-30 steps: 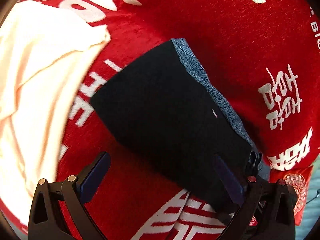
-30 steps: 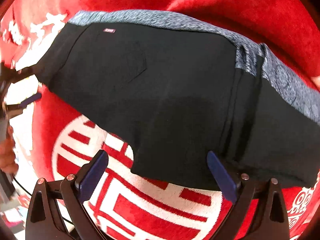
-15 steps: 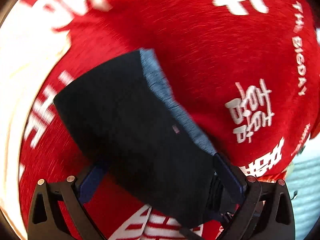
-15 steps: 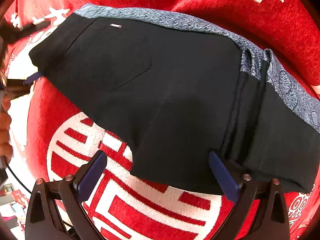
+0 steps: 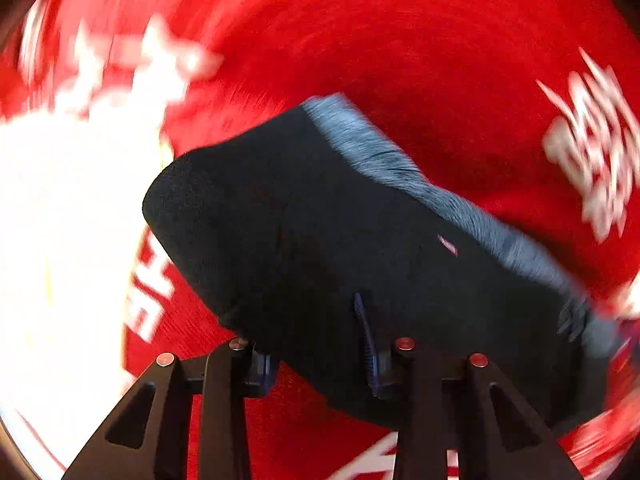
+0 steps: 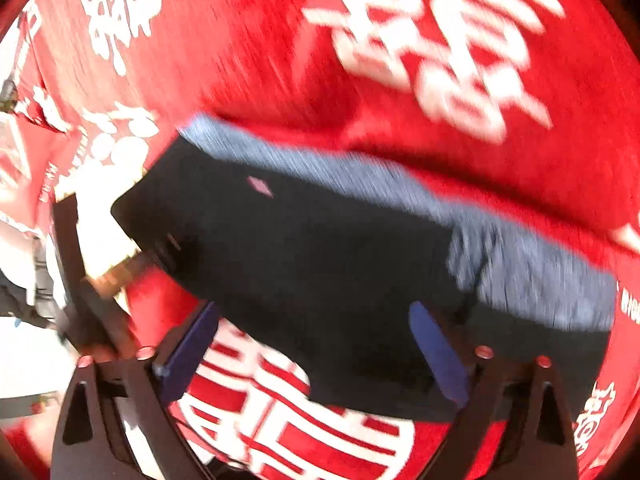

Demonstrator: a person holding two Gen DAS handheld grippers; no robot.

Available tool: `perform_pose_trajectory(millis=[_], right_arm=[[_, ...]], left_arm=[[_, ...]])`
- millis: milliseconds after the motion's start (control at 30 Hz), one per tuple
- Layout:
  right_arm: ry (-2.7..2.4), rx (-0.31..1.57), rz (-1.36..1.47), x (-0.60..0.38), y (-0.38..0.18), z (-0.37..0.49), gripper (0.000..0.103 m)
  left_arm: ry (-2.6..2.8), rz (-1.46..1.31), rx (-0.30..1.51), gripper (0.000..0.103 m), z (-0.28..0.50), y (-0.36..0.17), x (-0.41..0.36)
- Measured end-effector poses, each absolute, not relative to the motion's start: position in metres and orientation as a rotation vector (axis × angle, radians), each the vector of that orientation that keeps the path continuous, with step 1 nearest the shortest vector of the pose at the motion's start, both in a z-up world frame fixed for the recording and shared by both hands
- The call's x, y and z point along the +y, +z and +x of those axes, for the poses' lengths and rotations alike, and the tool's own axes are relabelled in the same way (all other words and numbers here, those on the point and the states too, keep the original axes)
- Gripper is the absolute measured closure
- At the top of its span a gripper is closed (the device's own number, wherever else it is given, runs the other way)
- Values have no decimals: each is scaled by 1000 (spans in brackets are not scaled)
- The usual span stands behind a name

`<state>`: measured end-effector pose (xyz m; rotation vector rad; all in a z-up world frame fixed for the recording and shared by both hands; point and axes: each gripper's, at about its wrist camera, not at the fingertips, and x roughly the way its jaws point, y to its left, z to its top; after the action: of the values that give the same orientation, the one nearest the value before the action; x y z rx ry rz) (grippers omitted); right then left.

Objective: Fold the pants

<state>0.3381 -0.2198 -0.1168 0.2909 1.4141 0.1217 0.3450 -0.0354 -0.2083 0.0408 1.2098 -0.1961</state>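
Presently, the black folded pants with a grey patterned waistband (image 5: 360, 240) lie on the red cloth with white characters (image 5: 440, 60) that covers the surface beneath; whether that surface is a worktop or a bed cannot be told. The left gripper (image 5: 320, 348) has just been closing, and its blue-padded fingers (image 5: 366, 340) now pinch the near edge of the black fabric, one finger on top and the other half hidden under the hem. The right gripper (image 6: 316, 352) stands released, its blue fingers (image 6: 436, 352) spread wide above the near hem, with cloth showing between them but no pad pressing on it. Both views are smeared by motion. A pale cream cloth (image 5: 60, 240) lies just beside the pants on the left. Judgement: the garment looks already folded down to a compact block, and the step in hand is taking hold of it for a further fold or a shift. The next move calls for the right fingers to clench on the hem as well, so both corners rise together and the layers do not slide apart.
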Motion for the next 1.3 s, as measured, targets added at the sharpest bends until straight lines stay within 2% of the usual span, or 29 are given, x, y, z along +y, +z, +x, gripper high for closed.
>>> perform_pose_trajectory(millis=[133, 300, 567, 633, 667, 800, 1000, 1300], right_arm=[[309, 1527, 295, -180, -108, 408, 8], [473, 1632, 157, -103, -116, 455, 8], [536, 1950, -59, -26, -191, 471, 9], [523, 1984, -55, -33, -200, 469, 48], [507, 1980, 3, -44, -198, 469, 83], [554, 1860, 66, -76, -163, 456, 85], [598, 1642, 270, -152, -97, 415, 85], [554, 1335, 562, -307, -22, 314, 84]], left_arm=[[-197, 310, 1098, 68, 318, -203, -73], [-185, 378, 1071, 68, 311, -205, -83], [-171, 423, 1035, 68, 298, -196, -80], [-170, 419, 1038, 68, 295, -195, -80], [-169, 420, 1049, 68, 295, -195, -81], [-195, 439, 998, 68, 291, -181, -86], [-278, 446, 895, 68, 265, -127, -113], [-491, 482, 759, 68, 197, -52, -197]])
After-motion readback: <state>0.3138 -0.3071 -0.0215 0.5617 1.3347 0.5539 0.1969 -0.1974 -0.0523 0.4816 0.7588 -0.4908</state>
